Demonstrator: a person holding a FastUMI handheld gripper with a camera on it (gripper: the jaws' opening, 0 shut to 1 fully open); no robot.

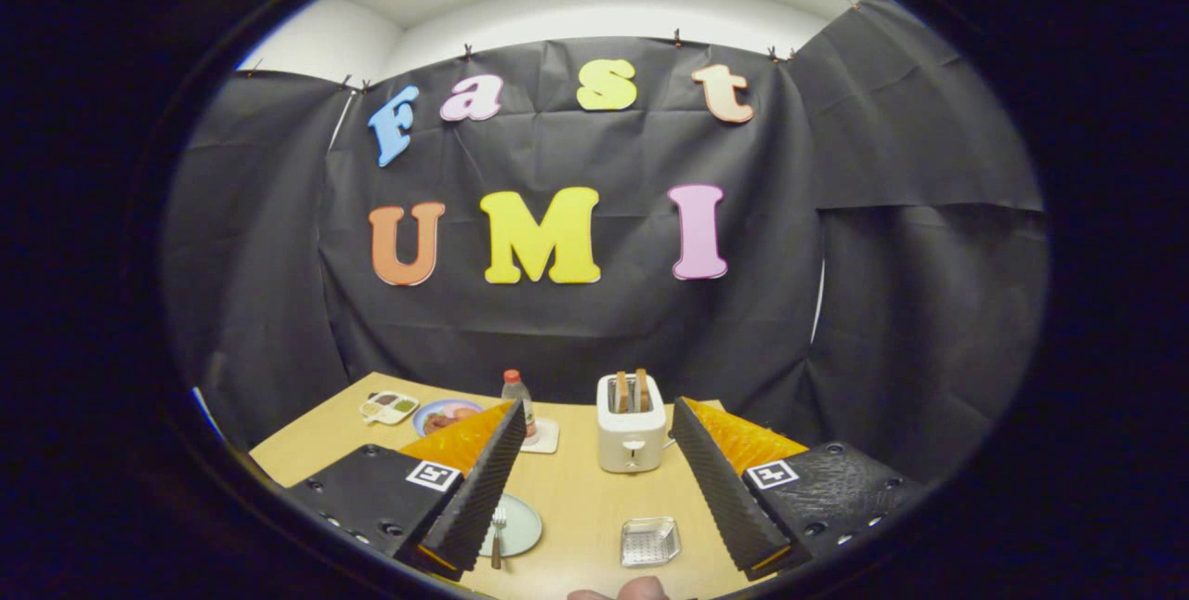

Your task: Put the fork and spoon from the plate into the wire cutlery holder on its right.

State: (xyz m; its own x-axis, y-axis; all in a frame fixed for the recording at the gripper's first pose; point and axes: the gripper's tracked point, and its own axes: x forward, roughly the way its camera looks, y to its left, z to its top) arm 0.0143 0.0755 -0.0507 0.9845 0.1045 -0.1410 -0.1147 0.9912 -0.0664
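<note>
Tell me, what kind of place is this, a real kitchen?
Probably not: it looks like a staged booth. Black cloth wall hangs behind a wooden table set with a toaster, a plate with a fork and a wire cutlery holder. The gripper hovers with its jaws open.

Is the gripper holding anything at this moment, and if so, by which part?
Nothing is held. The gripper is open, its fingers spread wide above the wooden table, with the silver fork lying on the pale green plate.

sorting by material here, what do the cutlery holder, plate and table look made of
Cutlery holder: looks like bare metal wire mesh, silvery and see-through. Plate: smooth, pale green, probably glazed ceramic or plastic; cannot tell which. Table: light wood-look top, matte, possibly laminate. The gripper hangs open above them.
</note>
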